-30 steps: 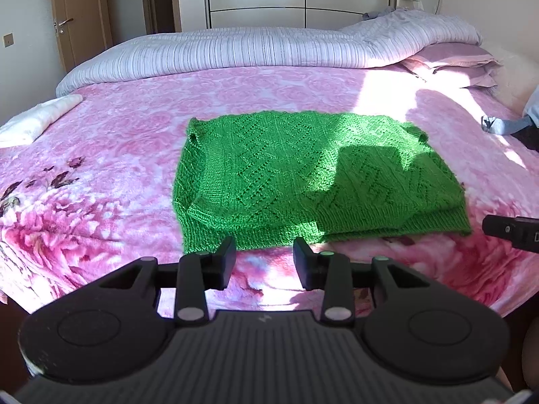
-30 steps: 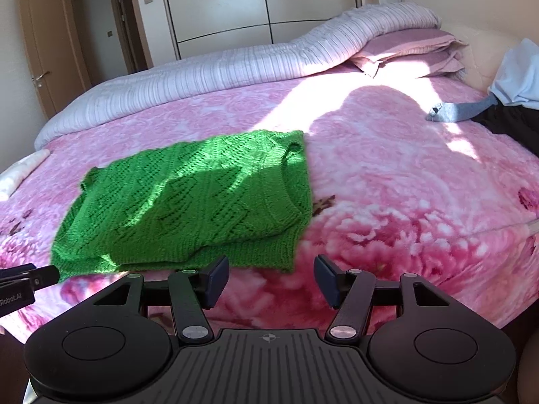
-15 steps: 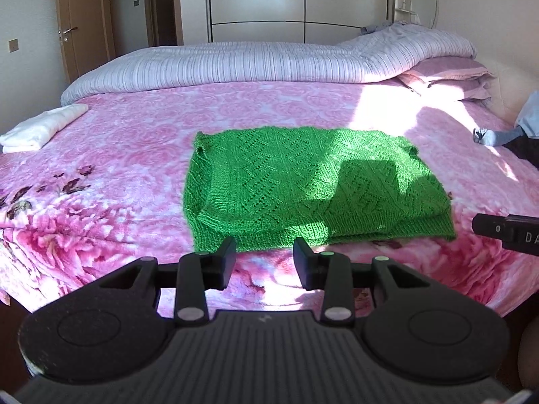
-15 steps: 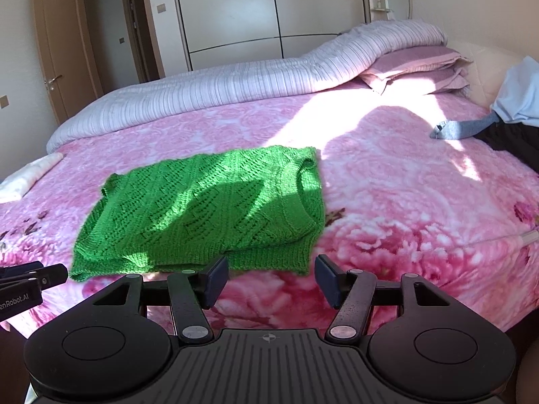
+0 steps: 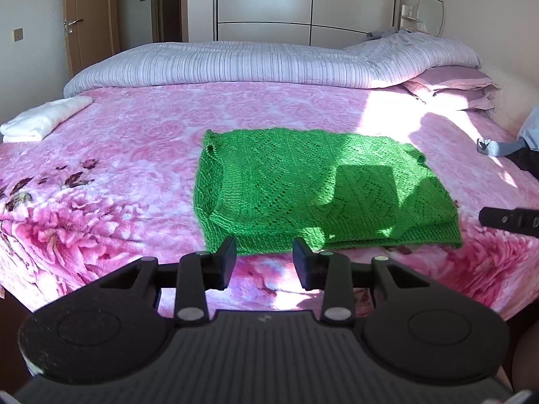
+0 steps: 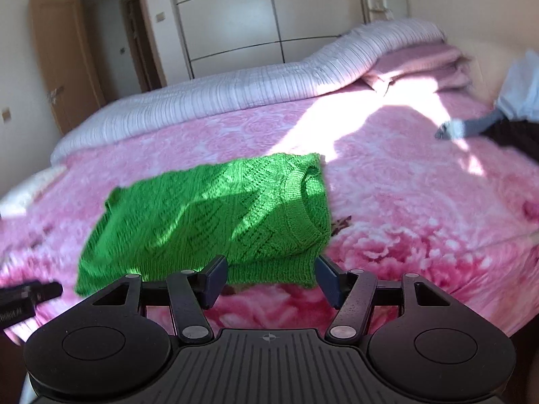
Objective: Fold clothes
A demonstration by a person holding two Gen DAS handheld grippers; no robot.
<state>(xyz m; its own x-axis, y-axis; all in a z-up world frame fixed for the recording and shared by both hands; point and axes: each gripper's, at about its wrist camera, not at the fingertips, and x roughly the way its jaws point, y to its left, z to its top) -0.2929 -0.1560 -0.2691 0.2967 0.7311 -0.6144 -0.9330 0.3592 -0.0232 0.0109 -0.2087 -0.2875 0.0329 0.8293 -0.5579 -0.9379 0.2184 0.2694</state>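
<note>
Lying flat on the pink floral bedspread (image 5: 141,175), the folded green knit sweater (image 5: 320,188) occupies the near middle of the bed, its hem at 6 o'clock toward both cameras. Left wrist view, left to right: a folded white towel (image 5: 43,119) at 9 o'clock; the left tongs (image 5: 264,262) at 6 o'clock, released and empty, hovering just short of the sweater's near edge; the tip of the right tongs (image 5: 508,220) at 3 o'clock. A striped duvet (image 5: 256,67) lies rolled at 12 o'clock. Right wrist view (motion-blurred): the right tongs (image 6: 269,281) spread wide, grasping nothing, above the sweater's (image 6: 215,215) near right corner; grey and dark garments (image 6: 481,126) at 2 o'clock.
</note>
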